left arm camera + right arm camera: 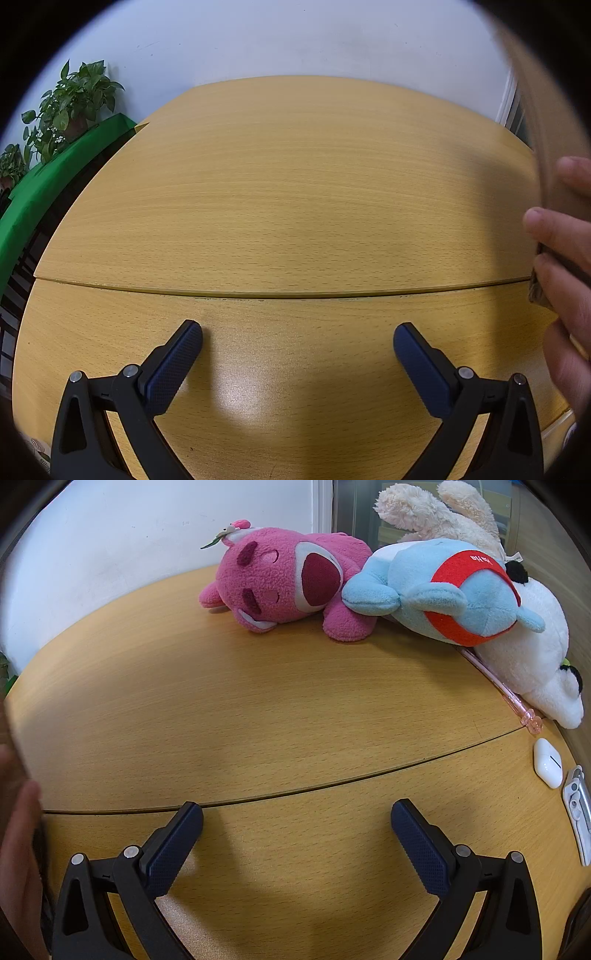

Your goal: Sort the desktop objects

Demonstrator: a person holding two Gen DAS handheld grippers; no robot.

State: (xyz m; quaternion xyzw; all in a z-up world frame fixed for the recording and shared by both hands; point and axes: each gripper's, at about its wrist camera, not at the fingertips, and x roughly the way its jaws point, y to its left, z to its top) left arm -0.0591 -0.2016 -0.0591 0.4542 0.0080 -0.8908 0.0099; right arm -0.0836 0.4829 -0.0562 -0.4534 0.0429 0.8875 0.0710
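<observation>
Ahead of right tool: pink plush (284, 587), blue plush (443, 590) and white plush (532, 657) lie heaped at the far right of the desk (258, 709), well apart from the tool.
Right tool (297, 821): jaws spread wide, holding nothing, low over the near desk panel.
Small items: pink pen (506, 690), long axis running away and to the left, partly under the white plush; white earbud case (547, 762) and a white clip-like item (578, 812) lie right of the tool, nearer than the plush.
Left tool (297, 343): jaws spread wide, empty; only bare desk (295, 192) ahead.
Hand (565, 280): at the right edge of the left view, holding a blurred tan object, identity not determinable.
Judgement: the right tool is the nearer one; reach forward and rightward.
</observation>
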